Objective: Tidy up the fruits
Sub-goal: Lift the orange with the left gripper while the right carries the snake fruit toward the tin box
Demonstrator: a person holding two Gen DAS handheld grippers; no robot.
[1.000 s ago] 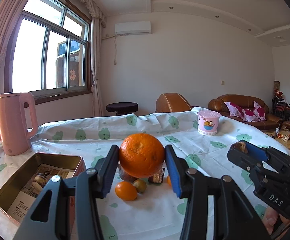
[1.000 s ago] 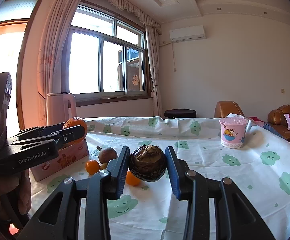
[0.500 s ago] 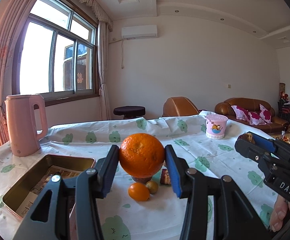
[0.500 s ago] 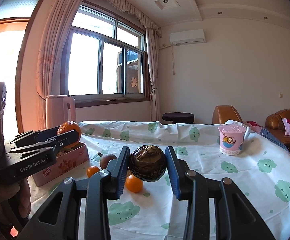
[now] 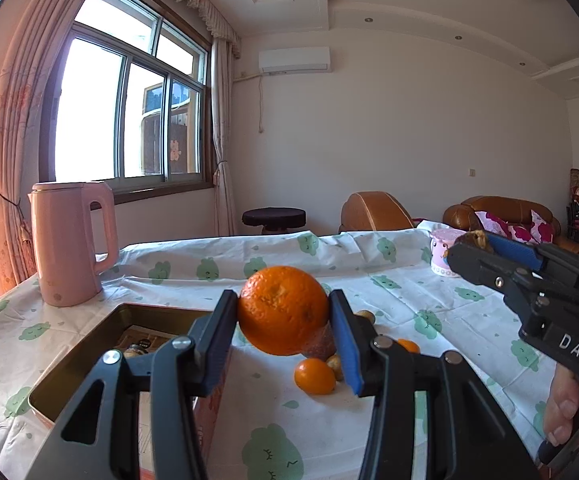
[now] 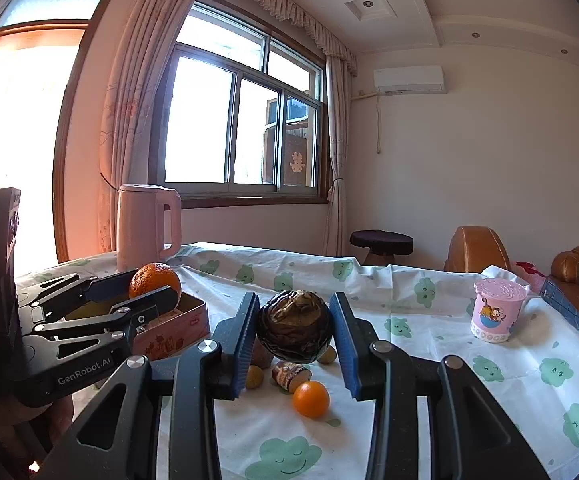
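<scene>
Orange (image 5: 283,310) clamped in left tool (image 5: 285,320), dark wrinkled fruit (image 6: 294,326) clamped in right tool (image 6: 294,330)

We see the right gripper (image 6: 294,334) clamping a dark wrinkled fruit (image 6: 294,332); at nine o'clock, the left gripper (image 6: 151,294) holds an orange (image 6: 154,278) above a pink tin (image 6: 177,330).

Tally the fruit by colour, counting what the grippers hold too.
Orange: 3, the held large orange and small oranges
Dark brown: 2, the held wrinkled fruit and brown fruit
Yellow-green: 2, small fruits
Total: 7
</scene>
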